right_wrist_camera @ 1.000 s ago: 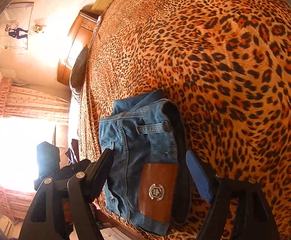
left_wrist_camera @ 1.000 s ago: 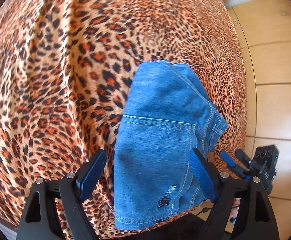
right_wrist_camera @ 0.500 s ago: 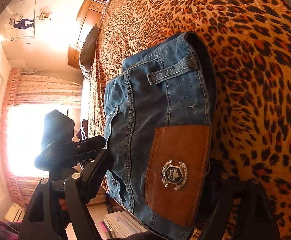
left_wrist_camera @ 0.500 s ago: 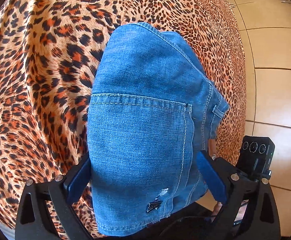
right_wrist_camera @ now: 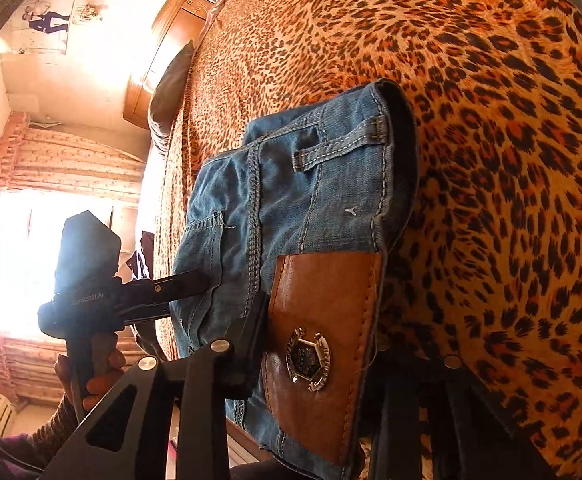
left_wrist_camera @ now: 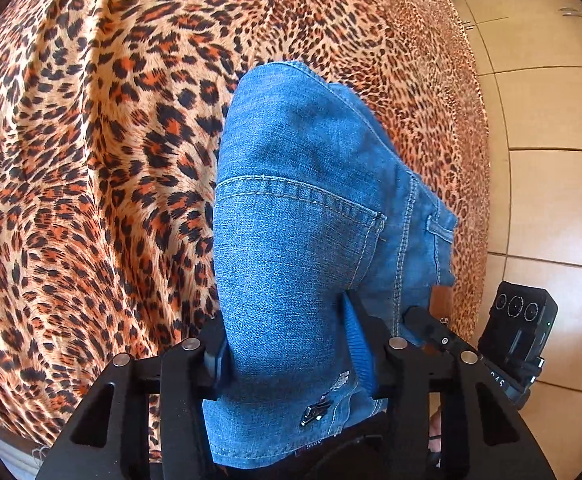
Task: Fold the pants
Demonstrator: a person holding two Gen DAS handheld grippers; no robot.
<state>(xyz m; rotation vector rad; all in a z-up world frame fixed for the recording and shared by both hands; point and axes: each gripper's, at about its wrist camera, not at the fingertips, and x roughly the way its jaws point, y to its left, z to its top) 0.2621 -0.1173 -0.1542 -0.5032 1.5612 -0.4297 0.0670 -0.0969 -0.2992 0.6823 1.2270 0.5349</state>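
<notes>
The folded pants (left_wrist_camera: 299,208) lie on the leopard-print bed (left_wrist_camera: 91,160), long axis running from the lower centre of each frame toward the upper middle. The left claw (left_wrist_camera: 287,344) is closing with denim between its pads at the pocket end; the right claw (right_wrist_camera: 319,344) is closing over the leather patch (right_wrist_camera: 323,320).

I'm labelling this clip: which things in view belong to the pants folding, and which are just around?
Part of the job:
- folded jeans
- left hand-held gripper, closing on the denim
- right hand-held gripper, closing at the leather patch

Just around:
- leopard-print bedspread
- wooden headboard
- curtains
- wall picture
</notes>
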